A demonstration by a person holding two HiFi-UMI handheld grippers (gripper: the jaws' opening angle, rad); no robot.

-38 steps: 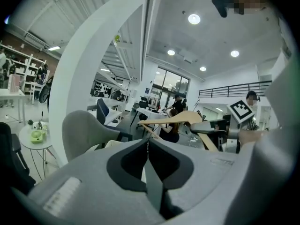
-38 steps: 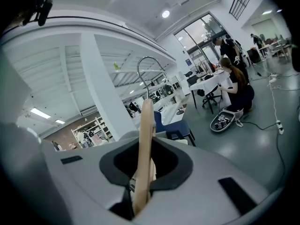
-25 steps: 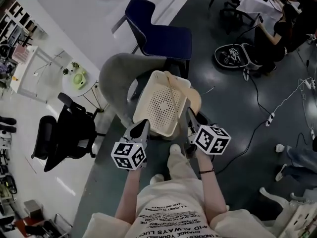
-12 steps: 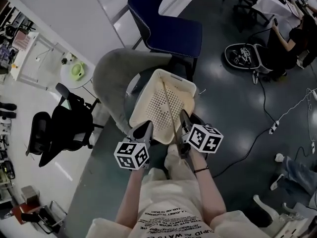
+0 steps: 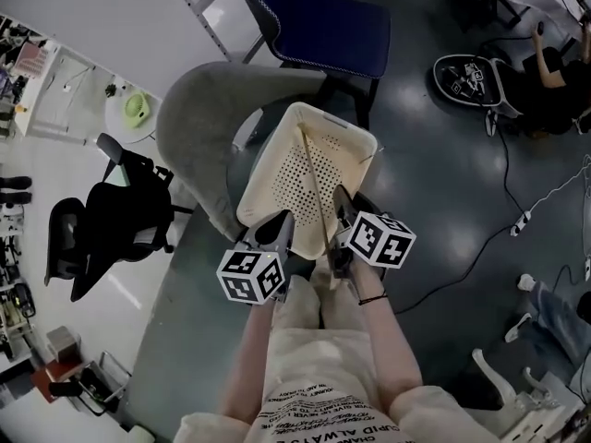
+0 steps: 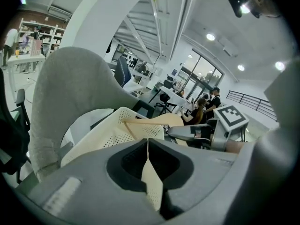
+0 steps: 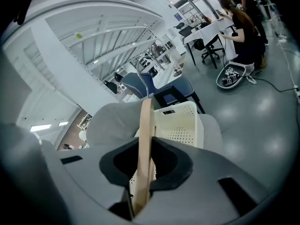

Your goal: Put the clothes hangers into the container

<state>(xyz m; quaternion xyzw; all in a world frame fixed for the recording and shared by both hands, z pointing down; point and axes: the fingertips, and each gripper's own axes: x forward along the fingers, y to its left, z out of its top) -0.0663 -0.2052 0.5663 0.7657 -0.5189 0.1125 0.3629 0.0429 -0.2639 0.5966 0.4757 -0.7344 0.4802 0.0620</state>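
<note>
The left gripper (image 6: pixel 147 146) pinches the cream perforated plastic basket (image 5: pixel 277 178) by its near rim while the right gripper (image 7: pixel 142 175) clamps a slim tan wooden hanger (image 7: pixel 146 123) stretching ahead over it.

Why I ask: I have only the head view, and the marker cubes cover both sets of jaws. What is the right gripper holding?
Observer: The right gripper view shows the right gripper with its jaws shut on a flat wooden hanger, which stands edge-on between them.
Operator: And the left gripper, is it empty?
Observer: No. In the left gripper view, the left gripper has its jaws pinched on the perforated wall of the cream basket.
</note>
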